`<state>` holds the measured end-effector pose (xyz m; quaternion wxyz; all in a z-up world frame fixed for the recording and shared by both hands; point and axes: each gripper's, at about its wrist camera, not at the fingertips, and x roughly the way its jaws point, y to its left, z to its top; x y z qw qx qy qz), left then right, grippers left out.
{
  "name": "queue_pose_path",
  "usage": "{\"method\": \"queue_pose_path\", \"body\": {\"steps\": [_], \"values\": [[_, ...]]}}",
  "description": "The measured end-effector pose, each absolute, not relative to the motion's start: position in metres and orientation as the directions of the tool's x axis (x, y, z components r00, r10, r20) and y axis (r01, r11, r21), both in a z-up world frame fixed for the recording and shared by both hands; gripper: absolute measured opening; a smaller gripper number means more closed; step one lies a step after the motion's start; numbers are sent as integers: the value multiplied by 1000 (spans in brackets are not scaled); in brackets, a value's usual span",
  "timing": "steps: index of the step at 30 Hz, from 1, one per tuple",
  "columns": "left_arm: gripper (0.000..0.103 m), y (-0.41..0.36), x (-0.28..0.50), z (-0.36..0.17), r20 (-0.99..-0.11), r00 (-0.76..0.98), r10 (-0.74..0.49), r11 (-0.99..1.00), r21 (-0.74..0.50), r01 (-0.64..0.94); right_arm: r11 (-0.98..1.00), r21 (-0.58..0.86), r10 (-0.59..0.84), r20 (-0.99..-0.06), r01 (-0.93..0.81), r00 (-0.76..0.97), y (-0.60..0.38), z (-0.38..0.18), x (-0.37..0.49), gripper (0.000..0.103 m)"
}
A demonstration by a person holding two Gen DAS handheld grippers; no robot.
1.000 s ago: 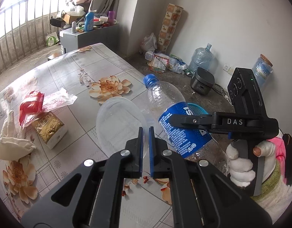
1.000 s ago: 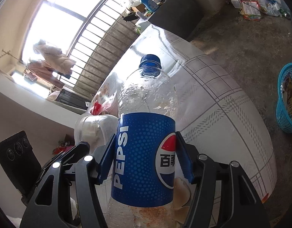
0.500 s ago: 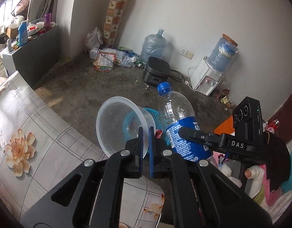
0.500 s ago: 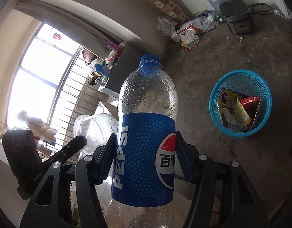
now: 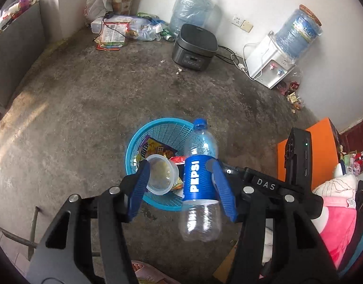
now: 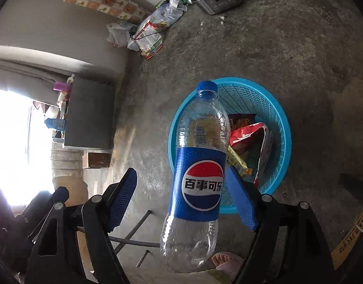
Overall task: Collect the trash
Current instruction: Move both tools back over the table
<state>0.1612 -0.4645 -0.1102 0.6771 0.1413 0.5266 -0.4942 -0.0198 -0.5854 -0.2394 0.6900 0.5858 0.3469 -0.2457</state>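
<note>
My left gripper [image 5: 181, 184] is open above the blue trash basket [image 5: 161, 124]; the clear plastic bowl [image 5: 161, 174] is loose just past its left finger, over the basket. An empty Pepsi bottle [image 5: 200, 182] with a blue cap hangs in the air between my fingers. In the right wrist view my right gripper [image 6: 182, 196] is open, with gaps on both sides of the bottle [image 6: 200, 170], which is tilted cap-first toward the basket [image 6: 282, 127]. Snack wrappers [image 6: 247, 137] lie in the basket.
The basket stands on a bare concrete floor. A black rice cooker [image 5: 195, 43], a water dispenser [image 5: 273, 68] and a water jug [image 5: 193, 11] stand along the far wall. An orange box [image 5: 321, 149] is at right. A slippered foot [image 6: 225, 259] is below.
Both grippers swung from the table to above the basket. Both jaws opened: the left let go of the bowl and the right let go of the Pepsi bottle.
</note>
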Motion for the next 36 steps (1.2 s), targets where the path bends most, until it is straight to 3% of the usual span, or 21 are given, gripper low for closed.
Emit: {"method": "queue_pose_path", "body": {"steps": [3,11,22,25,29,36], "values": [[52,-453,172,-108,-833,-68,-549,498,-392,773,163,663,31,-744,731,667,-584,-245,-33,76],[56,-394,172,-63,-804,16,-595,499,-353,791,257,640,-71,-735,724,675,-543,-213,-47,76],[79,-237,149,20,-684,267,-679,579,-274,768,574,495,-213,-679,652,703,-466,-103,-22,76],[84,-190,146,38,-646,354,-676,625,-249,739,659,433,-251,-645,615,722,-438,-71,-12,85],[85,-111,141,50,-621,500,-603,751,-232,618,751,373,-252,-602,546,758,-398,-39,1,89],[85,47,131,50,-610,668,-426,904,-257,342,860,400,-48,-557,318,829,-334,-1,35,89]]}}
